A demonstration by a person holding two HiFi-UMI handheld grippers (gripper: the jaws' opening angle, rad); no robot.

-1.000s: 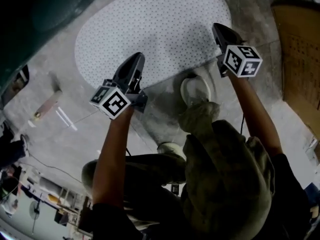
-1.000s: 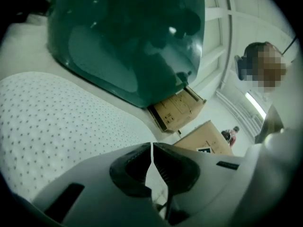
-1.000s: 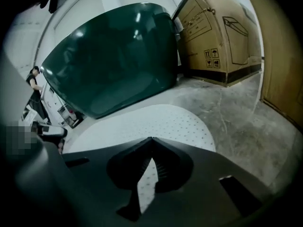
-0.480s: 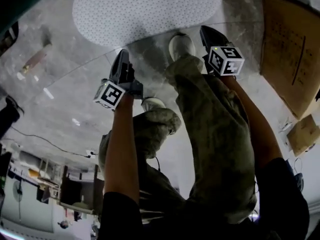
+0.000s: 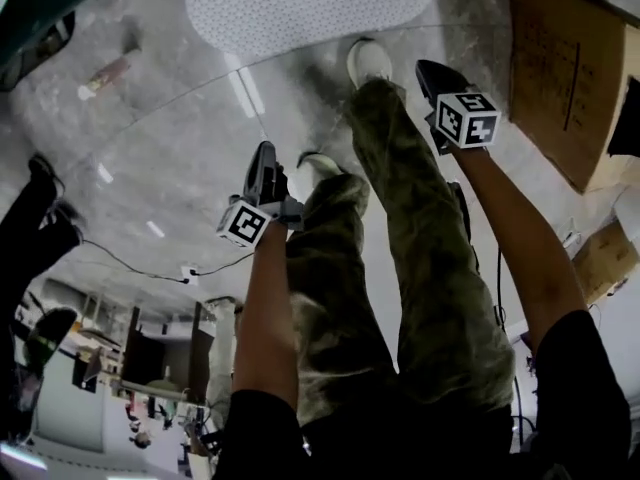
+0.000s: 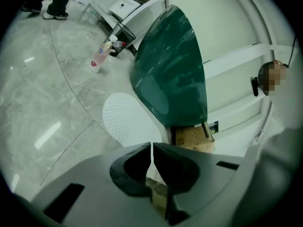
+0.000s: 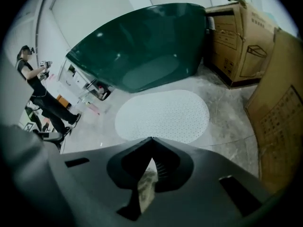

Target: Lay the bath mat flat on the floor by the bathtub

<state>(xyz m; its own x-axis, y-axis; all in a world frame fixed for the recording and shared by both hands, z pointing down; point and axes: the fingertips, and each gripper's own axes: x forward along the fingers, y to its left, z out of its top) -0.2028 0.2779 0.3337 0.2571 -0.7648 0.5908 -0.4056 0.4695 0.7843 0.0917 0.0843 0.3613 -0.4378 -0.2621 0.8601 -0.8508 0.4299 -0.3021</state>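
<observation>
Both tongs are pressed together with nothing pinched: the left tongs (image 5: 264, 156) and the right tongs (image 5: 432, 72) show tips meeting in their own gripper views, with only floor and the person's trouser leg visible through the gap behind them. They hang clear of the floor (image 5: 170, 138), apparently because the mat needs no further handling. The bath mat (image 7: 163, 115) lies ahead of both tongs and well apart from them, between their tips and the dark green bathtub (image 7: 142, 51). It looks spread out flat, with no fold or lifted edge that I can make out. It is oval, and its long axis runs crosswise to the way the tongs point, roughly along the tub's side, so a person stepping out would land on its broad face. One rounded end points toward the cardboard boxes (image 7: 236, 37) on the right tongs' outer side. The person's shoe (image 5: 368, 60) stands just short of its near edge, between the two tongs. Judged from this, the laying seems done.
</observation>
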